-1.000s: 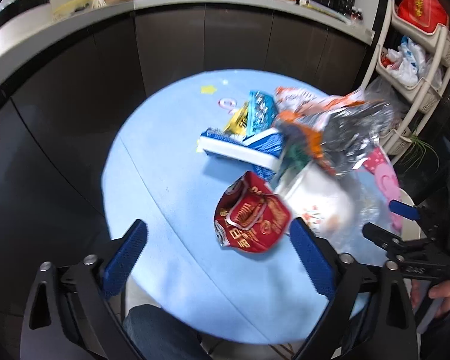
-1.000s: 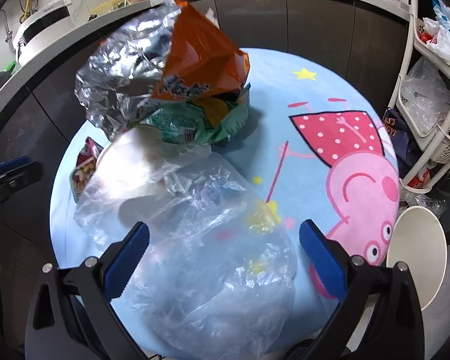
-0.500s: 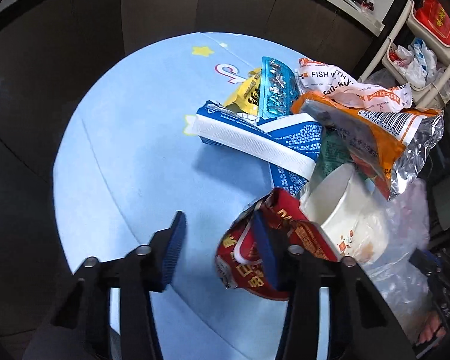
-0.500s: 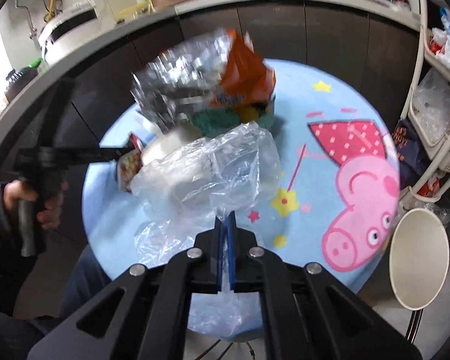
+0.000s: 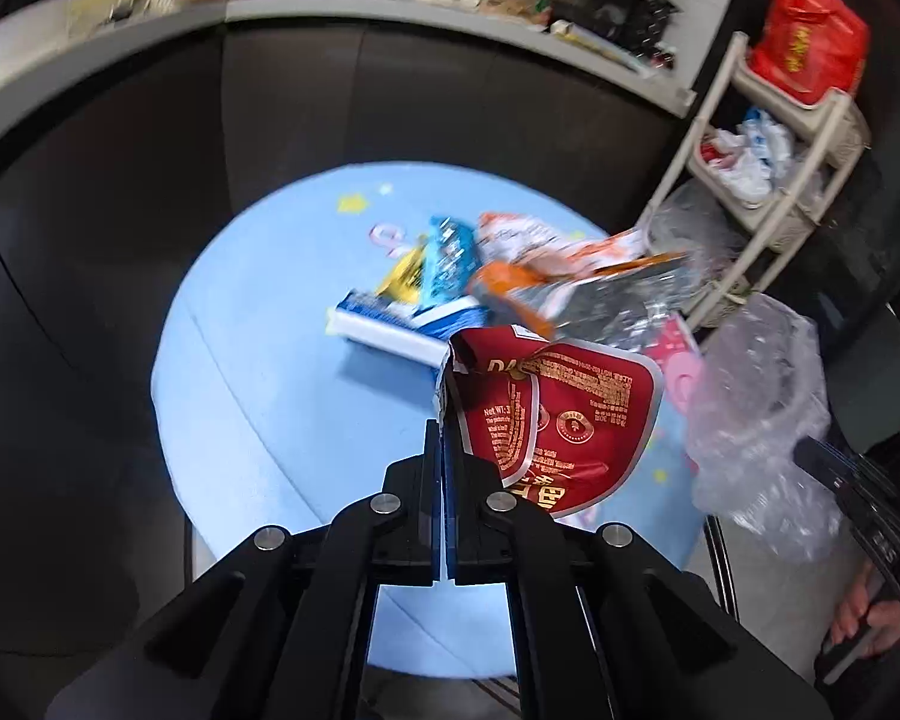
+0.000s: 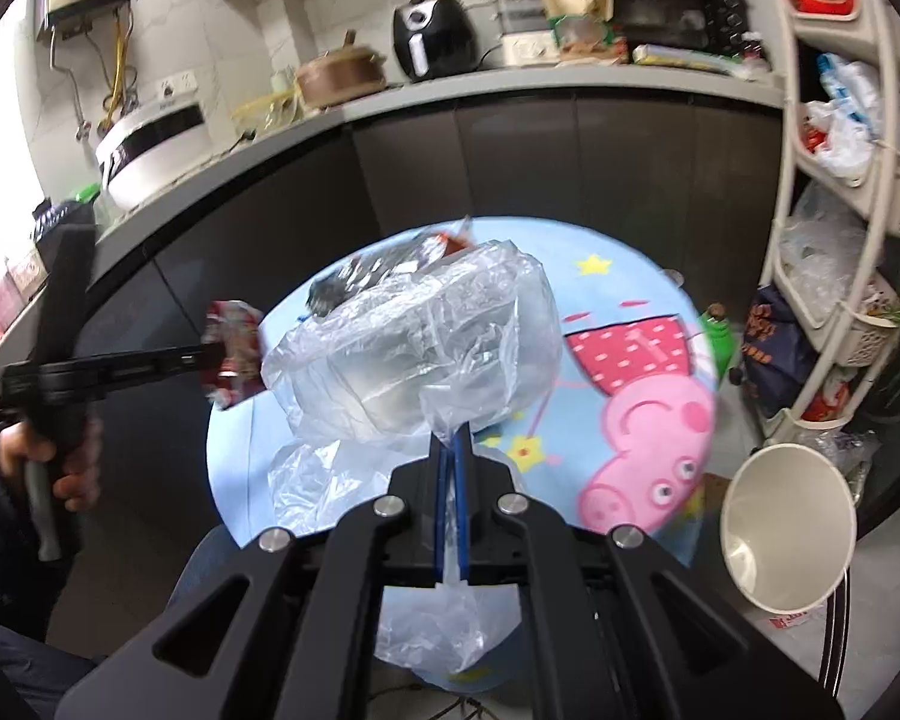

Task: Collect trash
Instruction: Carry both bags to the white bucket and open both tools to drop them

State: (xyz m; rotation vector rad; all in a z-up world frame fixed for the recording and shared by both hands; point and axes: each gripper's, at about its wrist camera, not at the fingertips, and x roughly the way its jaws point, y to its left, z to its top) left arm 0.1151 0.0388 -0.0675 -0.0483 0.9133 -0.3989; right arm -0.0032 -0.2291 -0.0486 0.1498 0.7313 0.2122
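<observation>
My left gripper [image 5: 445,438] is shut on a red snack wrapper [image 5: 561,414] and holds it up above the round blue table [image 5: 258,372]. My right gripper [image 6: 450,456] is shut on a clear plastic bag [image 6: 414,354] and holds it up over the table [image 6: 630,276]. The bag also shows in the left wrist view [image 5: 756,414], to the right of the wrapper. The wrapper shows in the right wrist view [image 6: 234,354], just left of the bag. More trash lies on the table: a blue-and-white packet [image 5: 402,324], a blue pouch [image 5: 447,258] and an orange-and-silver chip bag [image 5: 576,282].
Dark cabinets with a cluttered counter [image 6: 510,84] curve behind the table. A beige shelf rack [image 5: 768,180] with bags stands at the right. A white bin [image 6: 786,528] sits on the floor by the table's right edge. A green bottle [image 6: 720,336] stands beside the table.
My left gripper closed on the red wrapper and lifted it off the table. My right gripper closed on the plastic bag and raised it, and the bag hangs fuller.
</observation>
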